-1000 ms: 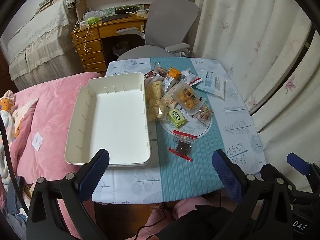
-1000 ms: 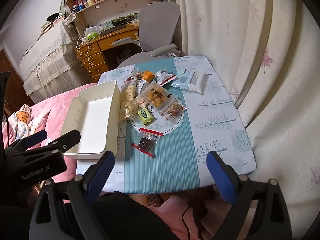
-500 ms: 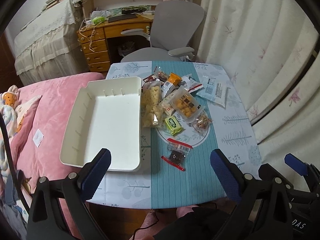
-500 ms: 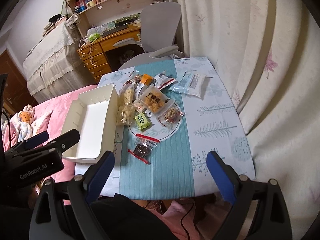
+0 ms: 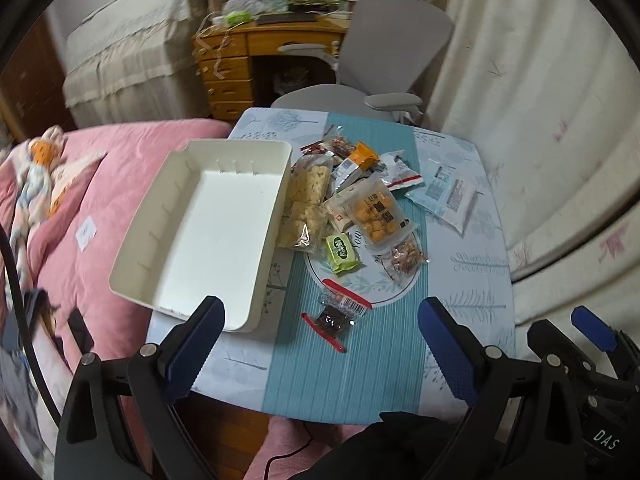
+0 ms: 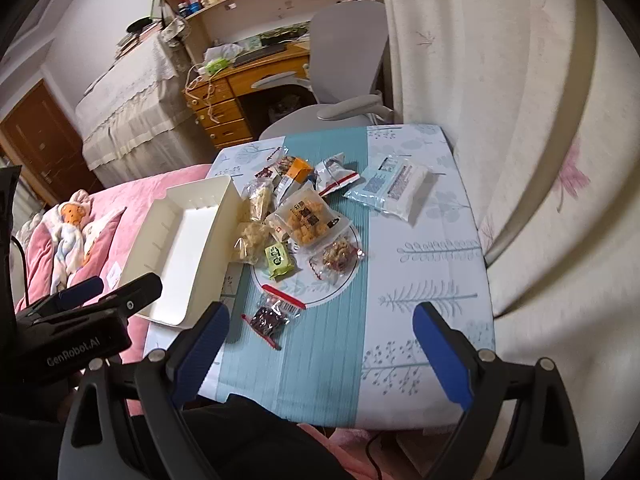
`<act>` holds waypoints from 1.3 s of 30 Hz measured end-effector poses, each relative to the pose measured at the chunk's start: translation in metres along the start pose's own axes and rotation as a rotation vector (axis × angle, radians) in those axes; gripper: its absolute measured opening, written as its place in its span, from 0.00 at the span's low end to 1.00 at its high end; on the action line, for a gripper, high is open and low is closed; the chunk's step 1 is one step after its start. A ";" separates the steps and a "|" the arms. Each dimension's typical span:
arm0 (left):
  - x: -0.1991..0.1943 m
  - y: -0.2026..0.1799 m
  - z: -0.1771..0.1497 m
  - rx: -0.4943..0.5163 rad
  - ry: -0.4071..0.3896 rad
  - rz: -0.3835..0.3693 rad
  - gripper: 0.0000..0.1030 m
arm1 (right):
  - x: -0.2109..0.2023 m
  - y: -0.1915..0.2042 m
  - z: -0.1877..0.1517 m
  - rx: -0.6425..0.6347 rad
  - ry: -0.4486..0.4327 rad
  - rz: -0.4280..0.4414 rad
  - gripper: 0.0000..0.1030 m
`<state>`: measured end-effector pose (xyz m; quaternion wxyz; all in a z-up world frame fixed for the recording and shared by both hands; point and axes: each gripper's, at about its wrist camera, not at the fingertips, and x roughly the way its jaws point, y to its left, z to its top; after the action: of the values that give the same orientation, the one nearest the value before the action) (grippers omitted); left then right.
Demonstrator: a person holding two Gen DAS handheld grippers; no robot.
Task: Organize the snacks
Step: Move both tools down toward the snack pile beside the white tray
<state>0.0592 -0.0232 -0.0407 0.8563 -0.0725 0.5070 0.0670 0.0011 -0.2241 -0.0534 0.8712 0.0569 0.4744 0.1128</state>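
An empty white tray point(image 5: 276, 204) point(image 6: 218, 216) sits on the table's left side, overhanging toward the pink bed. Several snack packets lie beside it: rice-puff bags point(image 5: 306, 200), an orange-ball bag point(image 5: 376, 212) point(image 6: 308, 220), a green packet point(image 5: 340, 254) point(image 6: 278, 258), a nut bag point(image 5: 404, 256), a dark-fruit bag point(image 5: 336, 318) point(image 6: 270, 320), a pale blue pack point(image 5: 444, 194) point(image 6: 394, 188). My left gripper point(image 5: 320, 344) is open and empty, above the table's near edge. My right gripper point(image 6: 320, 348) is open and empty, also at the near edge.
The small table point(image 5: 472, 280) has a teal runner and floral cloth. A grey office chair point(image 5: 384, 60) and wooden desk point(image 5: 240, 68) stand behind it. Curtains point(image 6: 500, 100) hang on the right. A pink bed point(image 5: 100, 184) with a doll lies on the left.
Both grippers have moved closer to the table and swung slightly; the tray and snacks appear larger and shifted in view. Nothing on the table has moved. Both grippers stay open.
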 end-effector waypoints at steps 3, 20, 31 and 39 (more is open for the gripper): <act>0.010 -0.005 0.004 -0.052 0.016 0.027 0.94 | 0.008 -0.012 0.010 -0.026 0.006 0.030 0.91; 0.123 -0.023 0.008 -0.240 0.285 0.104 0.94 | 0.104 -0.051 0.051 -0.149 0.049 0.133 0.91; 0.206 -0.025 -0.008 -0.281 0.446 0.160 0.94 | 0.188 -0.056 0.049 -0.209 0.133 0.156 0.91; 0.259 -0.020 -0.022 -0.324 0.537 0.167 0.94 | 0.246 -0.057 0.044 -0.248 0.204 0.158 0.91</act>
<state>0.1682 -0.0365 -0.2775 0.6607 -0.1811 0.7019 0.1953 0.1750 -0.2172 -0.2415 0.8073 -0.0254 0.5368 0.2439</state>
